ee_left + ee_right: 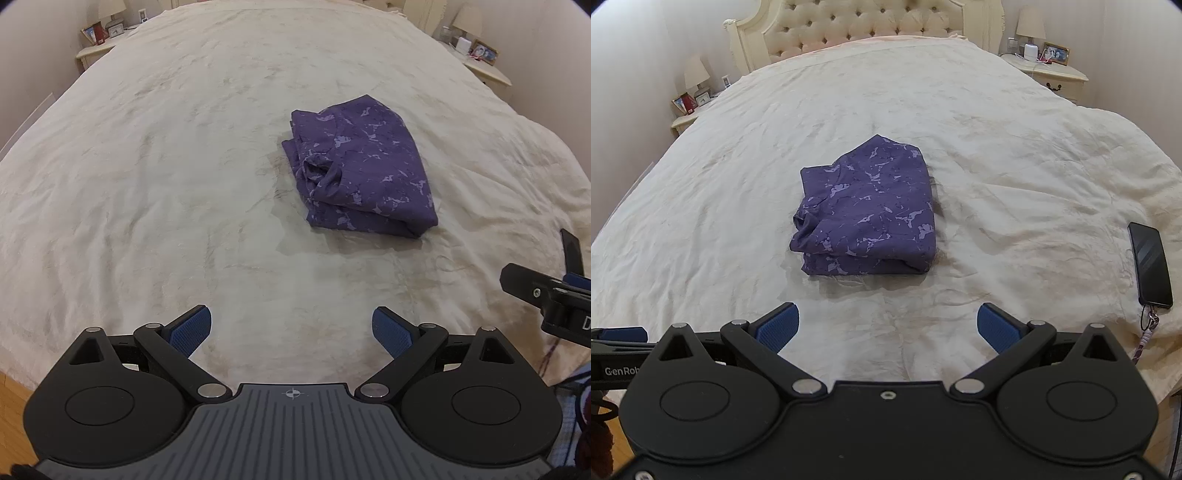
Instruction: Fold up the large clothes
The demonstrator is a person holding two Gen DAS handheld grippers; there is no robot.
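folded garment lies mid-bed, headboard behind it, phone on bed to its right, nightstands flanking headboard.

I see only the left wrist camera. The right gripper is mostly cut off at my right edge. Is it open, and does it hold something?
Observer: In the right wrist view the right gripper is open. Nothing is between its fingers, and it is short of the purple garment.
Operator: Is something lying to the right of it that I should avoid?
Observer: Yes. A black phone lies flat near the right edge of the bed, with a strap at its near end.
Operator: What stands beyond the far end of the bed?
Observer: A cream tufted headboard.
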